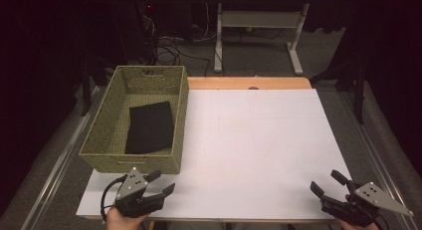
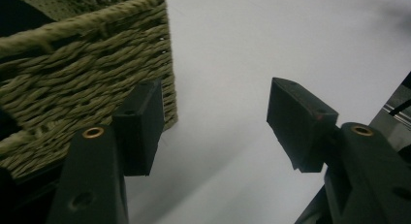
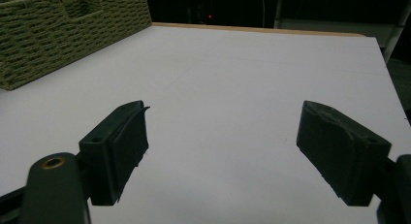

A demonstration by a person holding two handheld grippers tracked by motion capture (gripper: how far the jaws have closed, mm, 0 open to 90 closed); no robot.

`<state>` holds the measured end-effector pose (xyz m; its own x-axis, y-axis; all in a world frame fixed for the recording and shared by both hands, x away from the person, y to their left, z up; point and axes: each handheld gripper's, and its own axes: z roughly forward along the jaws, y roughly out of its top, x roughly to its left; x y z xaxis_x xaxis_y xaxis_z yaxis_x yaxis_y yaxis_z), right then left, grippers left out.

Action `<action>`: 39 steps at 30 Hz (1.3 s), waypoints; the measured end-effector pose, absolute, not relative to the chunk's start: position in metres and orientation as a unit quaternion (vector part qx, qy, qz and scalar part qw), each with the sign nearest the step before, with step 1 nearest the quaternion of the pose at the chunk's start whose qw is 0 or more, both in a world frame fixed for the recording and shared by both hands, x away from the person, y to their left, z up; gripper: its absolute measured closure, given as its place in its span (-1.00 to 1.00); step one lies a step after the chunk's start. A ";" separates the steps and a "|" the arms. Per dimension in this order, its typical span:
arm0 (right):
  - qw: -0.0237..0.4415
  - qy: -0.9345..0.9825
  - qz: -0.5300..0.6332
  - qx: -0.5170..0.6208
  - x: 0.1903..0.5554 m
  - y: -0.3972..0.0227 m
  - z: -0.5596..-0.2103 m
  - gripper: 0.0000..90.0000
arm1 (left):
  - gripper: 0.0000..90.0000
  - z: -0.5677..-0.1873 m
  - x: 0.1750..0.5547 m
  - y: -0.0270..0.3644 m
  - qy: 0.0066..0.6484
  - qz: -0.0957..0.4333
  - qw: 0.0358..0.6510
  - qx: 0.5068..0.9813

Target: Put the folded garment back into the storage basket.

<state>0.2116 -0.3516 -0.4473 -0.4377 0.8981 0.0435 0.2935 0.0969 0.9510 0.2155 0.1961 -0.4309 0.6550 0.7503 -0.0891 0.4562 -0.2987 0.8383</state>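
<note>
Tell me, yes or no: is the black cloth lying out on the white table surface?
No: in the high view the black cloth lies inside the woven basket.

In the high view, the bottom edge cuts off both hands: the left hand (image 1: 121, 219) shows just its top behind the left tool (image 1: 158, 182), and the right hand (image 1: 354, 224) is a sliver under the right tool (image 1: 328, 183). The black cloth (image 1: 149, 127) in the basket (image 1: 107, 113) hides the weave beneath it, and its near edge sinks behind the basket's front wall. The room beyond the counter (image 1: 259, 140) is too dark to read. The left gripper view crops the basket (image 2: 72, 78) at top and left.
</note>
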 end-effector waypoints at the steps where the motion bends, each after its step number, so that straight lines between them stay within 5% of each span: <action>1: 0.297 0.678 0.509 0.439 0.212 -0.352 -0.447 -0.57 | -0.20 -0.431 0.216 0.199 0.385 0.163 0.452 0.788; 39: 0.299 0.683 0.505 0.435 0.204 -0.354 -0.446 -0.57 | -0.20 -0.445 0.208 0.289 0.502 0.223 0.484 0.681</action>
<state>0.2043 -0.3542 -0.4463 -0.4420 0.8965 0.0310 0.2928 0.1115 0.9496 0.2079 0.2893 -0.4454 0.3961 0.8999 -0.1822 0.4687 -0.0276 0.8829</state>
